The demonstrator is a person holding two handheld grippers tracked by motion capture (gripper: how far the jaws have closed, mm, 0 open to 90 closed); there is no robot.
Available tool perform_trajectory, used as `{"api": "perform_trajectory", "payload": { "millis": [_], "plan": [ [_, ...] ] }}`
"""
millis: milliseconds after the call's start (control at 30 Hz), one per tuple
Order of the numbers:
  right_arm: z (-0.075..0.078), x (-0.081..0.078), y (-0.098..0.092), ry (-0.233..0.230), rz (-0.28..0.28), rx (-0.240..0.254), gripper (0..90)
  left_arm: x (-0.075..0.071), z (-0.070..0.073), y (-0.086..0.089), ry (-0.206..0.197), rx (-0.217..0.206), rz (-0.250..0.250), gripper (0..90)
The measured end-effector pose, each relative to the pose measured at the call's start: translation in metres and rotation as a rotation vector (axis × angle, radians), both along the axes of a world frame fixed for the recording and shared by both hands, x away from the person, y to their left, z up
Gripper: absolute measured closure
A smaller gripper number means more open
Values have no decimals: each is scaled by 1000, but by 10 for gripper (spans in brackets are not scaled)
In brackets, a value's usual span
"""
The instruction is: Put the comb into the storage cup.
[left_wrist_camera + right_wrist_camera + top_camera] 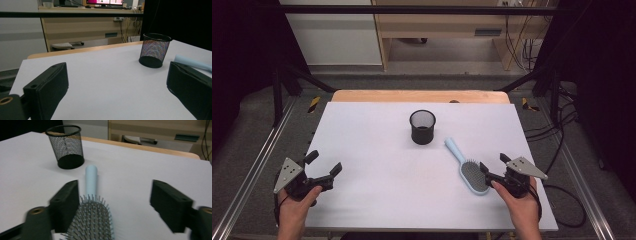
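The right gripper [493, 167] stands open around the hairbrush [468, 171], gripping nothing. The left gripper [324, 164] gapes empty. The brush looks light and rigid; its smooth handle seems the best hold.

Black wire-mesh cup [422, 127], pale-blue plastic hairbrush [467, 167]

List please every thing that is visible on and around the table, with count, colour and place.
Black wire-mesh cup: one, black, upright at the table's middle.
Light blue plastic hairbrush: one, light blue with grey bristle pad, lying bristles up, right of the cup, its head between the right gripper's jaws.
White table: one, white top, wooden far edge.
Wooden desk: one, light wood, behind the table.
Left gripper: one, black, near left, open, nothing between its jaws.
Right gripper: one, black, near right, open.
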State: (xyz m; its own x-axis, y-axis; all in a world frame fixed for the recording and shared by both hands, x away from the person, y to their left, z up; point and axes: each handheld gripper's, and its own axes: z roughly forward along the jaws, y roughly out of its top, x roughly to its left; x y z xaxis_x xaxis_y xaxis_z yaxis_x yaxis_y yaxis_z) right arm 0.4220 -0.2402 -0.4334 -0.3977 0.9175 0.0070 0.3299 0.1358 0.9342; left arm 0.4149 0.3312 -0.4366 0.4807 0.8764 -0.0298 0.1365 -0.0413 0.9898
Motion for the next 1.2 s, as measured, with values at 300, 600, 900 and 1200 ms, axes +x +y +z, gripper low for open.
{"api": "perform_trajectory", "payload": {
  "millis": [300,600,900,1200],
  "plan": [
    [50,36,11,25,55,-78,424,1,-1,2,-10,-9,8,29],
    [71,78,17,49,143,-151,709,1,-1,4,-8,-19,16,29],
    [57,100,30,111,207,-205,779,2,-2,3,1,-14,9,33],
    [37,116,49,282,242,-220,865,3,-2,1,12,-2,9,37]
  ]
}}
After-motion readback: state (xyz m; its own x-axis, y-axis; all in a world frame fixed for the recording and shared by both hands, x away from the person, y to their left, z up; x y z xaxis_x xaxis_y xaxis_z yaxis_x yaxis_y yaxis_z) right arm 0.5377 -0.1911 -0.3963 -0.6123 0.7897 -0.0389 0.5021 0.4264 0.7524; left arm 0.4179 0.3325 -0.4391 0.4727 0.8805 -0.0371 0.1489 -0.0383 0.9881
